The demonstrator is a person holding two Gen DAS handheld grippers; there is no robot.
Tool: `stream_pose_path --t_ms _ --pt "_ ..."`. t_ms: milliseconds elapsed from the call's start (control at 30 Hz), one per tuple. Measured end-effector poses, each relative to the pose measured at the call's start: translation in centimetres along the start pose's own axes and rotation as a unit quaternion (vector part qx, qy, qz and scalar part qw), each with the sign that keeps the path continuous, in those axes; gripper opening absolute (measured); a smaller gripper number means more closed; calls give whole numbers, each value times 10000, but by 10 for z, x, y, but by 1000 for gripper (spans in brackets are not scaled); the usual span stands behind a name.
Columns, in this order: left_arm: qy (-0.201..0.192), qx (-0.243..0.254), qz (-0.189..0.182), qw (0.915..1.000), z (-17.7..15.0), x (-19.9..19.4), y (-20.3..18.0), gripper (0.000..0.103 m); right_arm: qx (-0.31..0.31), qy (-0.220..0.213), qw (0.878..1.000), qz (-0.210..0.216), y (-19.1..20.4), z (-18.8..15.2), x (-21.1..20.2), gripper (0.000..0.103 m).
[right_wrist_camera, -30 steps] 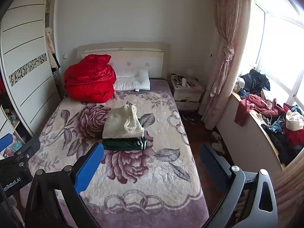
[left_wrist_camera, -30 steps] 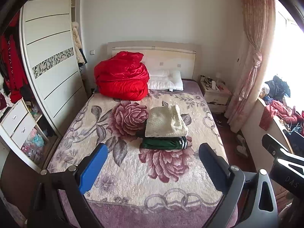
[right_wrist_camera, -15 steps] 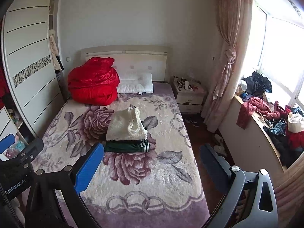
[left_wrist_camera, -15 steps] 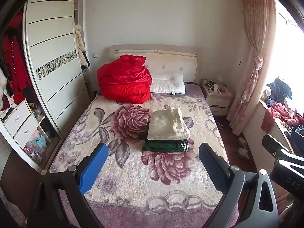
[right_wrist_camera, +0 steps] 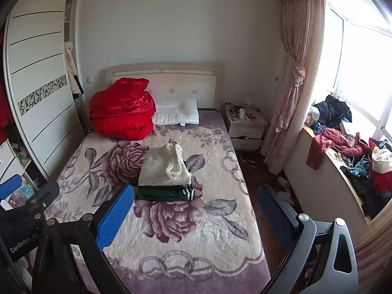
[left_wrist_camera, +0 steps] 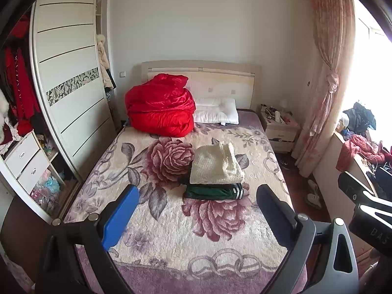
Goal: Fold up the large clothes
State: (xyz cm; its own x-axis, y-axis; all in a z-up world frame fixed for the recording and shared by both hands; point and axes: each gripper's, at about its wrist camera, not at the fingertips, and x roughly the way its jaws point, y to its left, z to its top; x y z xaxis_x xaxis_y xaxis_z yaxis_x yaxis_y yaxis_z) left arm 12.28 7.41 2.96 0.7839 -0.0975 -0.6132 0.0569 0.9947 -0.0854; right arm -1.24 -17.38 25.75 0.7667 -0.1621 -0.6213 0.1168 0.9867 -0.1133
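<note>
Looking along the left wrist view first: left gripper (left_wrist_camera: 196, 216) spread wide, nothing betw. its fingers, hanging above the foot end of the bed (left_wrist_camera: 171, 232). Blue pad on one finger (left_wrist_camera: 120, 216), the other finger dark. Bed has a floral blanket w/ big rose print. Near mid-bed sits a stack of folded clothes: cream knit garment (left_wrist_camera: 215, 164) lying on top of a dark green garment w/ white stripes (left_wrist_camera: 213, 192), edges roughly squared. Stack is well apart from gripper. At head of bed, red quilt (left_wrist_camera: 159, 107) bundled up, touching a white pillow (left_wrist_camera: 216, 111) on its right side. Wardrobe (left_wrist_camera: 68, 78) along left of frame, nightstand (left_wrist_camera: 280, 128) beside bed head, pink curtain (left_wrist_camera: 325, 78) tied back. Part of right gripper body visible at far right edge. Right wrist view: right gripper (right_wrist_camera: 196, 216) likewise wide apart, holding nothing, over the bed's foot corner and floor. Same stack seen left of centre: cream knit (right_wrist_camera: 164, 169) over green striped piece (right_wrist_camera: 164, 193). Window ledge (right_wrist_camera: 330, 171) at right carries a loose heap of unfolded clothes (right_wrist_camera: 355, 156), mixed red, dark, blue. Left gripper body shows at lower left edge.
</note>
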Motion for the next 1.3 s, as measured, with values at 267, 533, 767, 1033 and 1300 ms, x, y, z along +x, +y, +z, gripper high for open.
stream_pose_path --t_ms 267,533,767,1033,1300 --pt "-43 -43 4 10000 3 -2 4 98 -32 -38 10000 1 4 -3 -4 102" --pt "-41 -36 21 10000 4 -2 6 98 -64 -32 10000 25 6 -3 -6 102" --pt "-48 -56 65 10000 4 -3 9 98 -90 -41 9999 66 9 2 -2 102" --pt "-43 -50 98 9999 4 -3 11 98 -93 -35 9999 103 14 3 0 102" --pt "-69 -34 96 9999 3 -2 13 98 -57 -18 9999 110 15 -2 0 103"
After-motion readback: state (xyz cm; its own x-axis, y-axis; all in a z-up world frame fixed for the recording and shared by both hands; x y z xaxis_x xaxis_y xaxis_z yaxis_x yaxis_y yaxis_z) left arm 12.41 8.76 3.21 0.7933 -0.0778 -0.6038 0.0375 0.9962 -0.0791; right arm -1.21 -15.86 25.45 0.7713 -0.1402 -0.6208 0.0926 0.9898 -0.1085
